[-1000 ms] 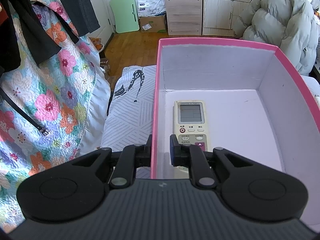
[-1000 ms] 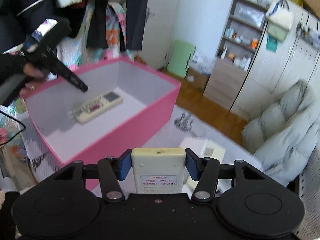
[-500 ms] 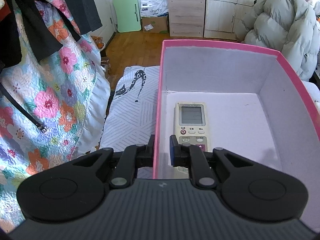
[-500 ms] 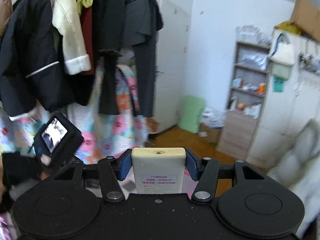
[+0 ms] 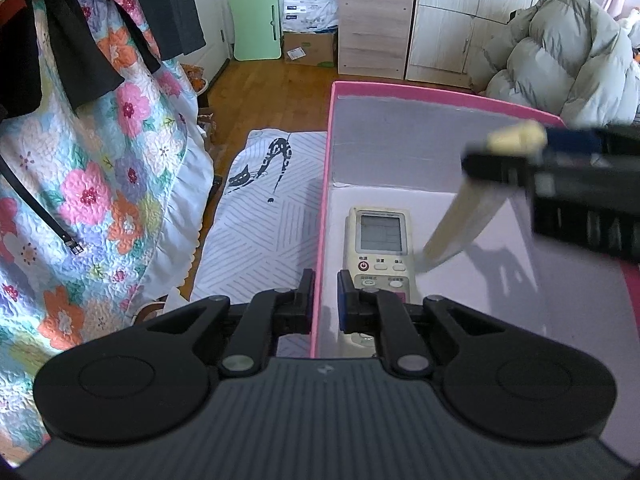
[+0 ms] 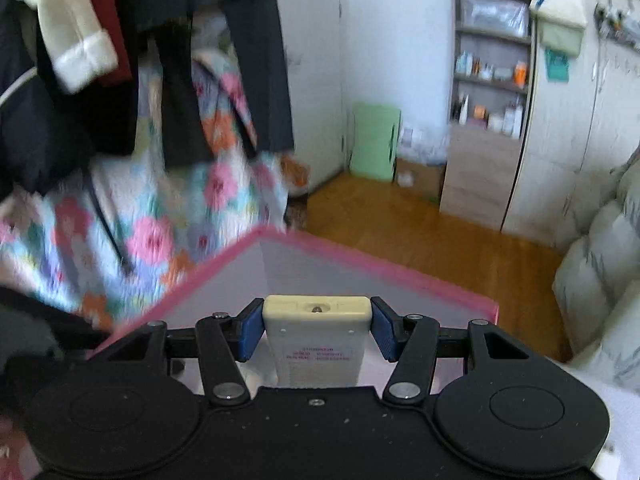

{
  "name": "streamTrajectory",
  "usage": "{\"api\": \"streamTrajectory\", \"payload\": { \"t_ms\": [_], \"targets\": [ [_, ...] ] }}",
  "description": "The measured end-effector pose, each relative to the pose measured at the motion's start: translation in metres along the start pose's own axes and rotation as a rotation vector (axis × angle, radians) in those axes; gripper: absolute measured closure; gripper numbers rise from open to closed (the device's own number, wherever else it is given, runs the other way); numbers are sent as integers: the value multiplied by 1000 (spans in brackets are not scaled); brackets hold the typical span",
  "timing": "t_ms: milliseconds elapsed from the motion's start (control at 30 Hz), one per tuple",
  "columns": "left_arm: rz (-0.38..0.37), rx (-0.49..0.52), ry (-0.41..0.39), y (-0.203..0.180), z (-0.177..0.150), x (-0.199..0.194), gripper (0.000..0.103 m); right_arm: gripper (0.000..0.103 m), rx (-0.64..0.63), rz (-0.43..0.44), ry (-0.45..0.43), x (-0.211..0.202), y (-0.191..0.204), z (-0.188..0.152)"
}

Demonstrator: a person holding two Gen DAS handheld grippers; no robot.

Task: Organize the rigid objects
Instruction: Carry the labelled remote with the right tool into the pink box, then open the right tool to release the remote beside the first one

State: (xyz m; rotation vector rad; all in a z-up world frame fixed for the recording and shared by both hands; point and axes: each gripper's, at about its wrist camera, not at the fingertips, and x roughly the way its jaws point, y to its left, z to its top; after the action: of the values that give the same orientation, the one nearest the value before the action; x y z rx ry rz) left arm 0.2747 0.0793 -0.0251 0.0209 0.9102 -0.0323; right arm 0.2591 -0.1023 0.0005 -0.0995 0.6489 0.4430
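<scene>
Swung round since a moment ago, the cream remote (image 6: pixel 316 340) in the right gripper (image 6: pixel 316 330) now dips nose-down into the pink box (image 5: pixel 440 94), its long axis slanting toward the floor just beside the other remote (image 5: pixel 378 256) lying flat along the left wall. Both are hard, smooth plastic slabs; the box is stiff card, pale inside. The left gripper (image 5: pixel 325 300) pinches that left wall, nearly closed.
</scene>
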Motion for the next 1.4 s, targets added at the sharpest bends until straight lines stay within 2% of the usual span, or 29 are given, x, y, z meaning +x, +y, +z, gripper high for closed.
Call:
{"api": "streamTrajectory", "payload": {
  "t_ms": [267,500,767,933,1033,1100,1200,1333,1400],
  "targets": [
    [-1,-7,1,-1,1,1,93,42,-130,-2,111,-29,14,-25],
    [-7,-18,-1,2,0,1,93,42,-257,-22,214,-29,32,-45],
    [-18,-37,0,3,-1,2,93,42,-148,-105,311,-1,33,-23],
    [-34,-60,6,8,-1,3,93,41,-2,6,400,15,27,-18],
    [-40,-72,11,10,0,4,93,44,124,162,416,18,19,-25],
    [-42,-73,11,10,-1,4,93,43,133,170,396,11,20,-26],
    [-34,-60,10,9,-1,4,93,43,33,62,296,-18,25,-27],
    [-23,-42,8,6,-2,4,93,43,22,53,198,-66,12,-32],
    [-19,-37,6,5,-2,4,93,43,21,21,158,-92,5,-37]
  ]
}}
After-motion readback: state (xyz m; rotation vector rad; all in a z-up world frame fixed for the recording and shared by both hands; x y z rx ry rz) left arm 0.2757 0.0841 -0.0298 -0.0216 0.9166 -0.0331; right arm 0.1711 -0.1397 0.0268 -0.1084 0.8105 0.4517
